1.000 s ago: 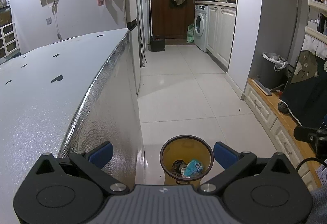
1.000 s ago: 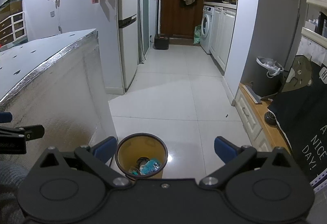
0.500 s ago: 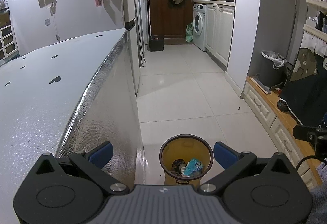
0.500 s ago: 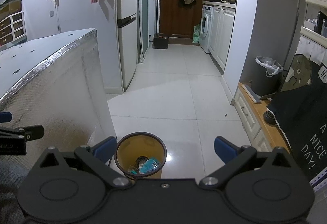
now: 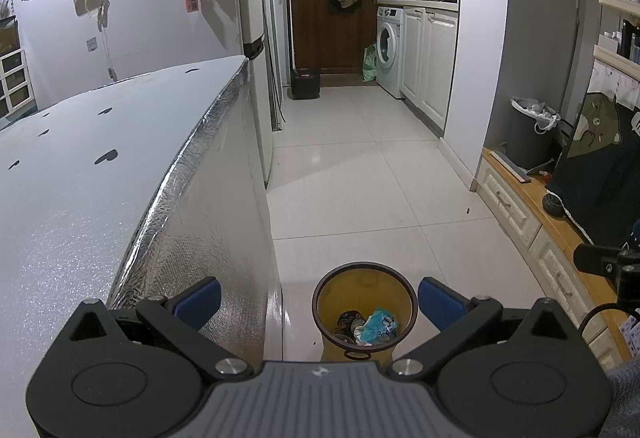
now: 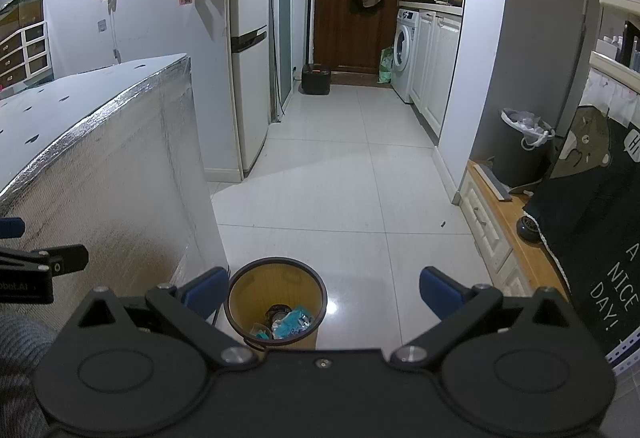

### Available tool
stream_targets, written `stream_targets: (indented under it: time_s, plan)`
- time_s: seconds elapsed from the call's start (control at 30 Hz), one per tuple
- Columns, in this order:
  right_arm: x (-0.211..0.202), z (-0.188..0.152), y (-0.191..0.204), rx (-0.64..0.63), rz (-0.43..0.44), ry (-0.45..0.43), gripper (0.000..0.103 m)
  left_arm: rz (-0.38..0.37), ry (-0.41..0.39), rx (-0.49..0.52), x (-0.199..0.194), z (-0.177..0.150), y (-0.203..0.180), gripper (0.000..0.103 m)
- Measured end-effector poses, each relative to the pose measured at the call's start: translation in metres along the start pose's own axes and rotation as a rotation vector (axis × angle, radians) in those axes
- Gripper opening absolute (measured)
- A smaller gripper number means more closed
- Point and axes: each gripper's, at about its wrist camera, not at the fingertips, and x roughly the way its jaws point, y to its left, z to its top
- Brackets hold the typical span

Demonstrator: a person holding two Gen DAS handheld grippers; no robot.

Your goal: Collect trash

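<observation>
Bin point(image 5: 365, 308), yellow inside with a dark rim, stands on the white tiled floor point(image 5: 360, 174) just beside the foot of the foil-wrapped counter point(image 5: 120, 142). Trash point(image 5: 378, 325) lies at its bottom: a crumpled teal-and-white wrapper against a darker item, not identifiable. Left hand-held gripper point(image 5: 319, 300): jaws spread wide, nothing between the blue pads point(image 5: 198, 297), held above the bin. Right hand-held gripper point(image 6: 322, 288): jaws likewise wide and empty; in its view the bin point(image 6: 276, 296) sits toward the left pad, trash point(image 6: 290, 322) visible inside. Each gripper shows at the edge of the other's view. Counter top bare apart from dark heart-shaped marks.
</observation>
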Motion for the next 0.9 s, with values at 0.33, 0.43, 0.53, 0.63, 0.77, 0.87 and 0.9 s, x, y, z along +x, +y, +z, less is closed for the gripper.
stream_targets:
  time_s: [0.33,0.43,0.53,0.63,0.77,0.87,0.9]
  plan:
    - [0.0004,-0.0004,0.0010,-0.002,-0.001,0.002,0.103,0.000,0.000,0.000,0.0001,0.0001,-0.0001,0.103]
    - [0.0003,-0.0002,0.0006,-0.001,0.000,0.001,0.103,-0.001,0.000,-0.001,0.0001,0.0005,-0.0002,0.103]
    - [0.0005,-0.0002,0.0010,0.000,-0.001,0.003,0.103,0.001,0.000,0.002,-0.0004,-0.0008,-0.0020,0.103]
    - [0.0007,-0.0014,0.0012,-0.001,0.000,0.003,0.103,0.001,0.000,0.002,-0.0006,-0.0013,-0.0030,0.103]
    - [0.0008,-0.0015,0.0015,-0.001,0.000,0.004,0.103,0.000,0.000,0.003,-0.0001,-0.0012,-0.0032,0.103]
    - [0.0008,-0.0015,0.0014,-0.001,0.000,0.004,0.103,0.000,0.000,0.003,0.0003,-0.0014,-0.0037,0.103]
    - [0.0007,-0.0014,0.0012,-0.001,0.000,0.003,0.103,0.000,0.000,0.003,0.0002,-0.0016,-0.0039,0.103]
